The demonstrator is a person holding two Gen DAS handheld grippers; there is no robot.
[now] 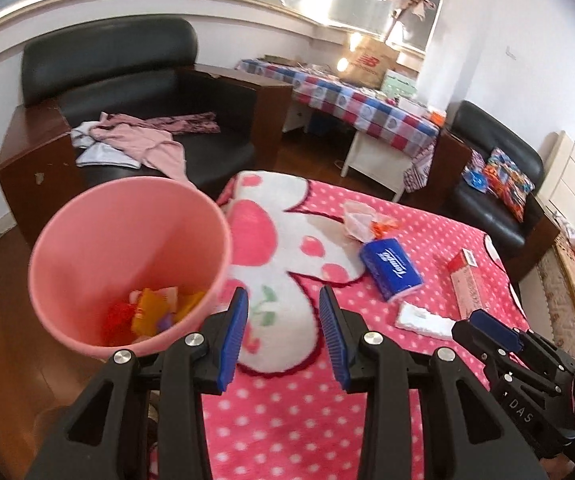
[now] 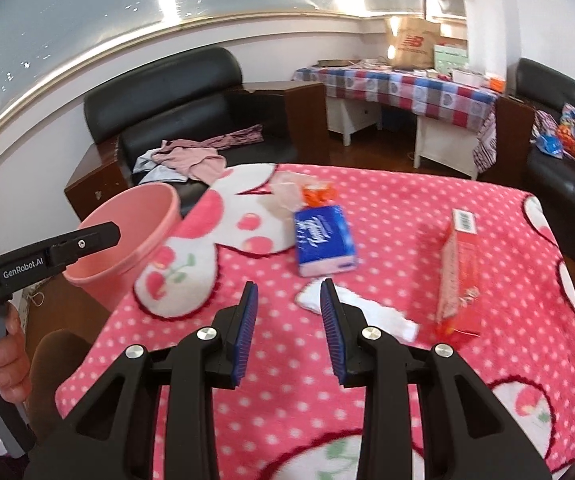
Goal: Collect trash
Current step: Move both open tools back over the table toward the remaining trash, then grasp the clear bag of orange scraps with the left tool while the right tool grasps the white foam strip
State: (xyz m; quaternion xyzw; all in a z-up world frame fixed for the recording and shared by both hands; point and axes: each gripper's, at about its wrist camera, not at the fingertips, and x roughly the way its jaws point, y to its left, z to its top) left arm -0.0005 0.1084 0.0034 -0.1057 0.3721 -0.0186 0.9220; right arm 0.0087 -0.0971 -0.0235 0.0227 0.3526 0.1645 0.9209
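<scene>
A pink bin (image 1: 127, 256) stands at the bed's left edge with red and yellow scraps inside; it also shows in the right wrist view (image 2: 127, 236). On the pink dotted blanket (image 2: 387, 240) lie a blue tissue pack (image 2: 323, 240), a crumpled wrapper (image 2: 299, 192), a white scrap (image 2: 367, 312) and a red carton (image 2: 457, 276). My left gripper (image 1: 283, 320) is open and empty beside the bin. My right gripper (image 2: 289, 312) is open and empty, just left of the white scrap.
A black armchair (image 1: 135, 92) with pink clothes stands behind the bin. A table with a checked cloth (image 1: 351, 96) and a cardboard box is at the back. A second black chair (image 1: 495, 172) holds colourful bags at the right.
</scene>
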